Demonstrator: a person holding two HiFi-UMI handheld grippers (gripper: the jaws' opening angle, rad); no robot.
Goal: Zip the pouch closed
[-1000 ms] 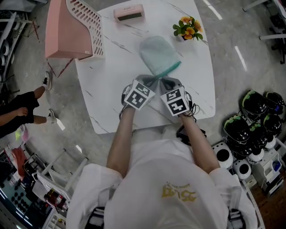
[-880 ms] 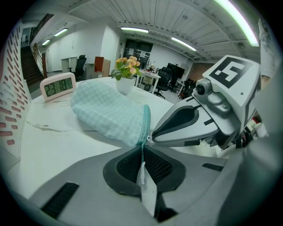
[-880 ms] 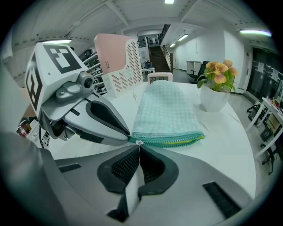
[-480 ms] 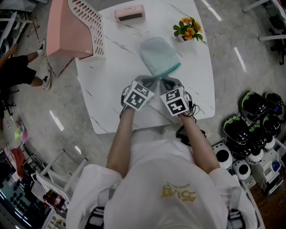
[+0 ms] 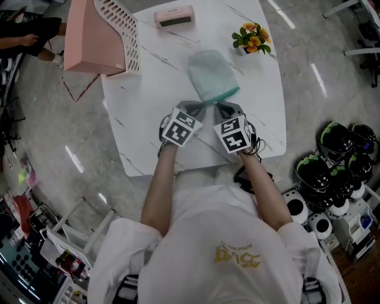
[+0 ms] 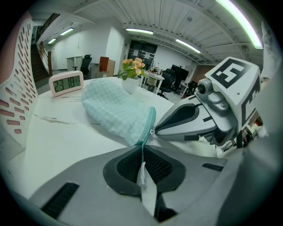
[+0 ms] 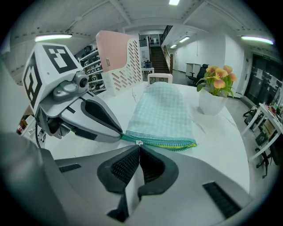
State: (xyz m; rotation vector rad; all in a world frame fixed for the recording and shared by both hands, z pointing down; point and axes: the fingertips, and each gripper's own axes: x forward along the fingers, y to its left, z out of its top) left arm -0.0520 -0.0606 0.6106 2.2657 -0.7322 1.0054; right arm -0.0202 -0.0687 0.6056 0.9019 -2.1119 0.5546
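White marble-pattern table (image 5: 148,119) fills the upper middle of the head view. A big pink slotted bin (image 5: 98,35) stands on its upper left corner, contents not visible. A mint checked pouch (image 5: 212,76) lies flat at frame centre, with its teal zipper edge toward the person; what is inside can't be told. The left hand-held gripper (image 6: 142,163) is closed on the zipper-tape end of the pouch, with teal tape and a white tab between its pads. The right hand-held gripper (image 7: 139,154) is closed on the small silver zipper pull (image 7: 139,142), right beside the left one's tips. The slider sits at the left end of the zipper in the right gripper view, and yellow shows along the edge toward the right end. A white pot of orange-yellow flowers (image 5: 252,37) stands at the table's upper right. A pink digital clock (image 5: 174,15) is at the top edge, reading about 23:18. Round black-and-green items (image 5: 338,139) sit on the floor at far right. A bystander's limbs (image 5: 29,29) show at upper left.
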